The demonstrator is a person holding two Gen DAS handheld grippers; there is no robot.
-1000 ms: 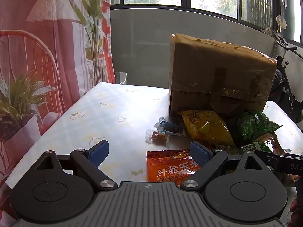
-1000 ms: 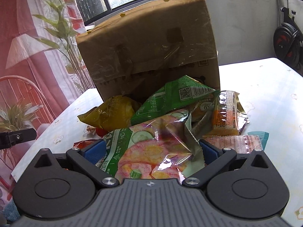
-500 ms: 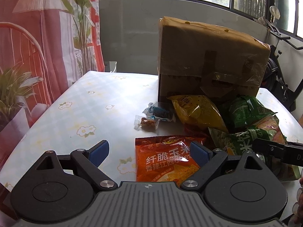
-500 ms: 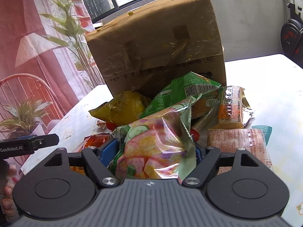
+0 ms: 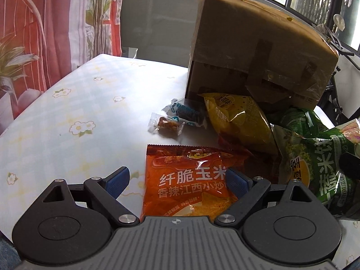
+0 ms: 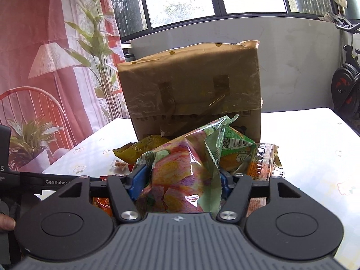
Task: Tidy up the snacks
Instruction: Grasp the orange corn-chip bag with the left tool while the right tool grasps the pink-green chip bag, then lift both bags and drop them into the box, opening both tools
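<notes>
My left gripper (image 5: 176, 176) is open and hangs low over an orange corn-snack packet (image 5: 189, 193) that lies flat on the table between its fingers; neither pad presses it. In the right wrist view, my right gripper (image 6: 181, 176) holds a green and pink chip bag (image 6: 180, 180). Its jaws are closing, and the bag is bunched and lifted between the blue pads. The same bag (image 5: 326, 168) shows at the right edge of the left wrist view. A yellow bag (image 5: 236, 117), a green bag (image 6: 234, 141) and an orange striped packet (image 6: 261, 159) lie piled before a cardboard box (image 6: 191, 85).
Two small wrapped candies (image 5: 167, 123) lie left of the pile. The floral tablecloth (image 5: 78, 112) stretches to the left. A printed curtain (image 6: 45, 56) hangs left, and an exercise bike (image 6: 346, 85) stands right. The left tool's body (image 6: 45, 181) crosses the right view's lower left.
The right jaws closed in on the chip bag, which bunched up and rose. The left gripper sank and tipped down toward the orange packet, still open.
</notes>
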